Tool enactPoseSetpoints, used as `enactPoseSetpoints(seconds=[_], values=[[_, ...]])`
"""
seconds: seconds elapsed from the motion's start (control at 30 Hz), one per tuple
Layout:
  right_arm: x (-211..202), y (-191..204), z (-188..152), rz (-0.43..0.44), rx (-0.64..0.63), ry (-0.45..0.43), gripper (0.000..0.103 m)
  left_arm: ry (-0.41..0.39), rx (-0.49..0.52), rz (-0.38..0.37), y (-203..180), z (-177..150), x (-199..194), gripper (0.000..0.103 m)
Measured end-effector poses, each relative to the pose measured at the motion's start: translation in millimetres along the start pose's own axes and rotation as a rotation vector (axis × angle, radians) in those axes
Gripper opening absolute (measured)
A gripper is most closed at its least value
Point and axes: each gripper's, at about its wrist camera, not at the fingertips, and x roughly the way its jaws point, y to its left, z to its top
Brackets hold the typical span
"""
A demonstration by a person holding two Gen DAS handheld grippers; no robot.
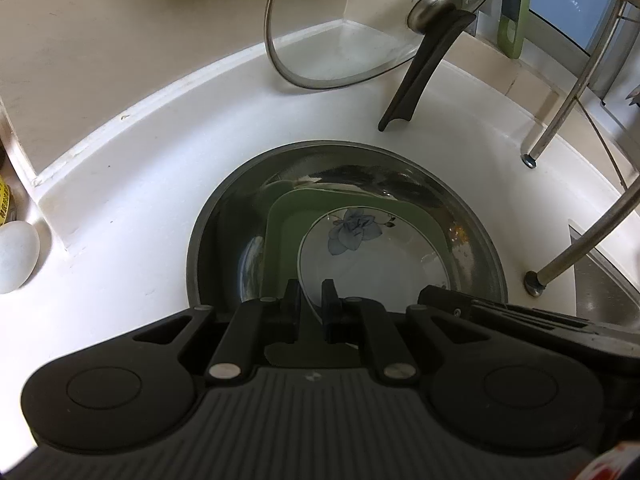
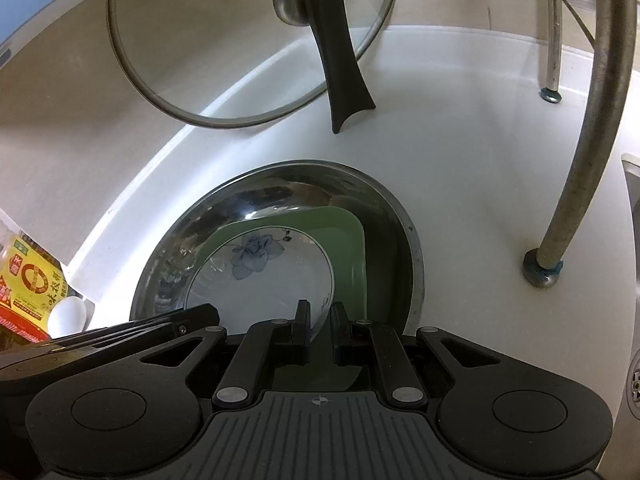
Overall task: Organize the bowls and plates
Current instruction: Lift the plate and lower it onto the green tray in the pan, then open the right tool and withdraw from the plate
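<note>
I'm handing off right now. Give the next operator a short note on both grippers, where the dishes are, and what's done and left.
Left gripper: shut on the near-left rim of the flowered plate.
Right gripper: shut on the same plate's near-right rim.
The flowered plate sits on the green square plate, which lies inside the steel basin on the white counter.
Glass lid leans on the wall behind.
Done: three dishes nested.
Left: release both grips, then check for any other dishes, none in view.
</note>
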Motion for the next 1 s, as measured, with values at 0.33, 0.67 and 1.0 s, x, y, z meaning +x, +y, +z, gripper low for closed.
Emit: enactPoseSetpoints(seconds=[0.33, 0.67, 1.0], values=[[0.5, 0.8, 1.7, -0.005, 0.001, 0.008, 0.010, -0.003, 0.003, 0.018, -1.2, 1.0, 3.4, 0.009], [-19.7, -1.1, 3.6, 0.029, -0.016, -0.065, 0.058, -0.067, -0.004, 0.046, -0.8, 0.9, -21.4, 0.010], [-66.4, 0.9, -11.3, 0.116, -0.073, -0.113, 0.064, -0.100, -0.035, 0.069, 2.7, -31.6, -78.3, 0.016]])
